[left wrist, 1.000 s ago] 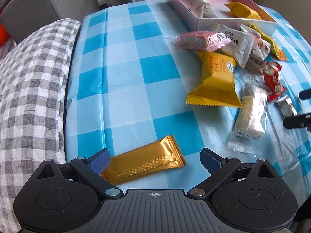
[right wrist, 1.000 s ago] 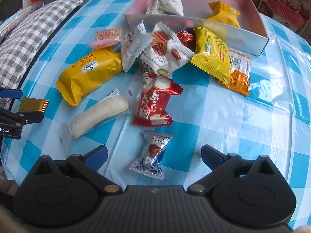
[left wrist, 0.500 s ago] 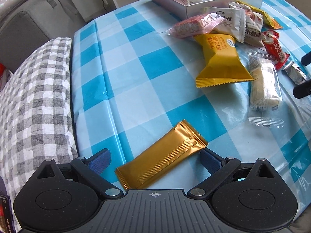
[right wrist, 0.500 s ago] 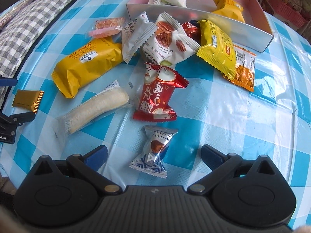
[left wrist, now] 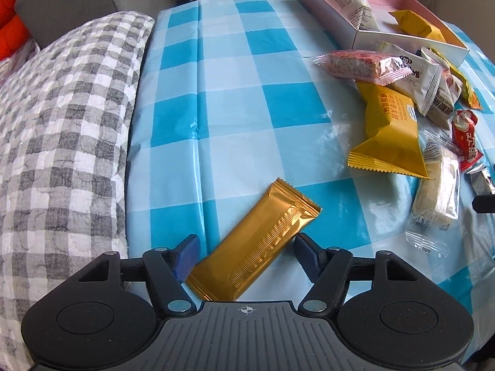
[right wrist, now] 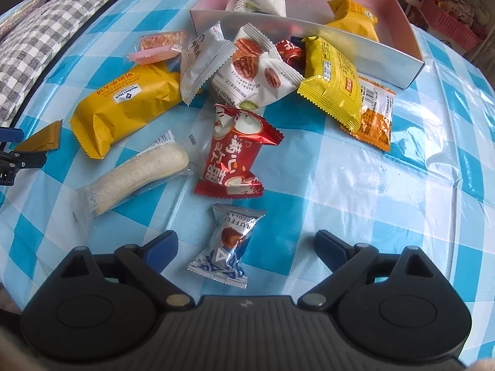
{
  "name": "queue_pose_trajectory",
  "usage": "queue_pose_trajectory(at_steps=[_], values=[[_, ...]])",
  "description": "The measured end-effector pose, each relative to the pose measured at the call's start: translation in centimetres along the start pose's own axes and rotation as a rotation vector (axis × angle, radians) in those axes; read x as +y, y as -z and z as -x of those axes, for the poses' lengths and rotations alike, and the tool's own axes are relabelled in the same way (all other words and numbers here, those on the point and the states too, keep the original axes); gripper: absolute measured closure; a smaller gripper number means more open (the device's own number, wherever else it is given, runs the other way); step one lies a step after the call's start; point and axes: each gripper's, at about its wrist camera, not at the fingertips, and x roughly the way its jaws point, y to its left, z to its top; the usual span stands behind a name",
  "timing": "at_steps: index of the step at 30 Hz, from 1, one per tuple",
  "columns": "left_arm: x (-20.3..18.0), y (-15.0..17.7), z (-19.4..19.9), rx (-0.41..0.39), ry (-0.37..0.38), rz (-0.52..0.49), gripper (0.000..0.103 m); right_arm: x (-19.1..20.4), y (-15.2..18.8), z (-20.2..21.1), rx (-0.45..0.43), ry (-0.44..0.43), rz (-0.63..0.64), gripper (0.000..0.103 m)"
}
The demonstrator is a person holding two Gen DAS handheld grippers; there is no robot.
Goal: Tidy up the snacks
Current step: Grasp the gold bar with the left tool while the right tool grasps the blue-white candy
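Blue-checked surface (left wrist: 235, 99): my left tongs (left wrist: 244, 249) have just been closing around the gold bar (left wrist: 256, 244), pads beside it, not clearly pressing. Right tongs (right wrist: 246, 247), wide, straddle the truffle candy (right wrist: 229, 244). Both grasps look imminent; pink box (right wrist: 399, 58) lies far ahead.

Both views are bright with soft daylight. In the right wrist view white glare streaks the glossy checked tablecloth (right wrist: 386, 179) toward the table's right edge, and the wrappers shine. Shadows are faint and short, lying close under the gold bar wrapper (left wrist: 256, 244) and the snack packets. Fisheye distortion bends the table's edges and corners. Focus is sharp mid-frame and softens slightly at the rims.
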Motion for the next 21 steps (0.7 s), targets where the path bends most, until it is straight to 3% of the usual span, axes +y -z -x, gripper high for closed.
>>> queue_pose_trajectory(at_steps=[5,7,12,16,21], values=[[-0.2,0.5,0.7,-0.001,0.007,0.002,0.050,0.3,0.3,0.3,-0.008,0.027,0.018,0.020],[-0.4,0.5,0.8,-0.002,0.018,0.008,0.061,0.4,0.4,0.5,-0.012,0.036,0.026,0.024],[-1.2,0.4,0.9,-0.009,0.018,-0.002,0.074,0.1,0.7,0.8,-0.029,0.066,0.041,0.040],[-1.5,0.4,0.9,-0.015,0.012,0.003,0.076,-0.7,0.5,1.2,-0.056,0.101,0.045,0.073],[-1.7,0.3,0.8,-0.032,0.029,0.019,0.076,-2.3,0.1,1.5,-0.069,0.064,0.016,0.080]])
